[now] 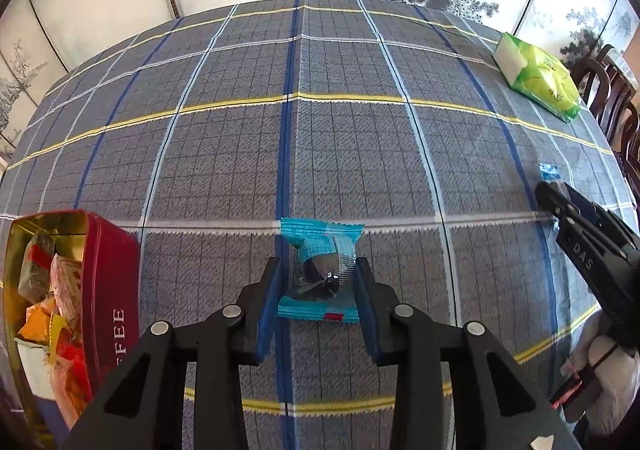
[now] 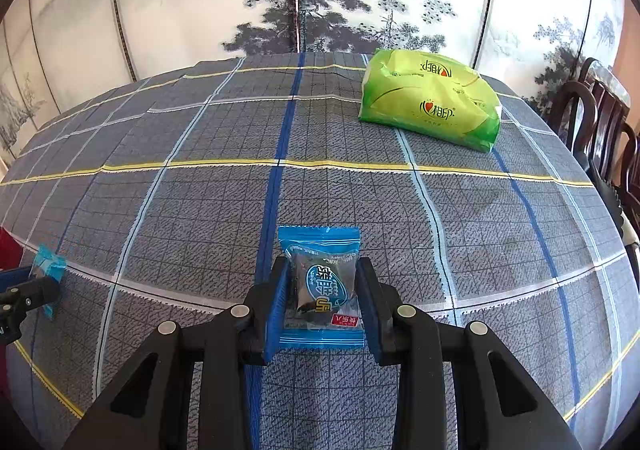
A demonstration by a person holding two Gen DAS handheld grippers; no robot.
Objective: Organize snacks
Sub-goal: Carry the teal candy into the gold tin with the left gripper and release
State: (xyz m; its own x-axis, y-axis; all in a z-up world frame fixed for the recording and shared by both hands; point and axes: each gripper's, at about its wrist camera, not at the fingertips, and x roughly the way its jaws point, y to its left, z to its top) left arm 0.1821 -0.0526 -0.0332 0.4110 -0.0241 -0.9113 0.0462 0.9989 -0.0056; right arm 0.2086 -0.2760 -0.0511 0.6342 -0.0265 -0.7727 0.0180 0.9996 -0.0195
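My left gripper [image 1: 319, 263] is shut on a blue snack packet [image 1: 320, 242] with a dark sweet inside; its blue pads press the packet's two sides just above the checked tablecloth [image 1: 360, 150]. My right gripper [image 2: 323, 261] is shut on a second blue snack packet [image 2: 320, 290] the same way. In the left wrist view the right gripper [image 1: 556, 194] shows at the right edge with its packet's tip [image 1: 548, 170] sticking out. The right wrist view catches the left gripper [image 2: 32, 286] and its packet [image 2: 50, 264] at the far left.
An open red tin [image 1: 108, 290] holding several wrapped snacks stands at the left, close to my left gripper. A green tissue pack [image 2: 432, 102] lies at the table's far right. Dark wooden chairs [image 2: 600, 118] stand beyond the right edge. A painted screen backs the table.
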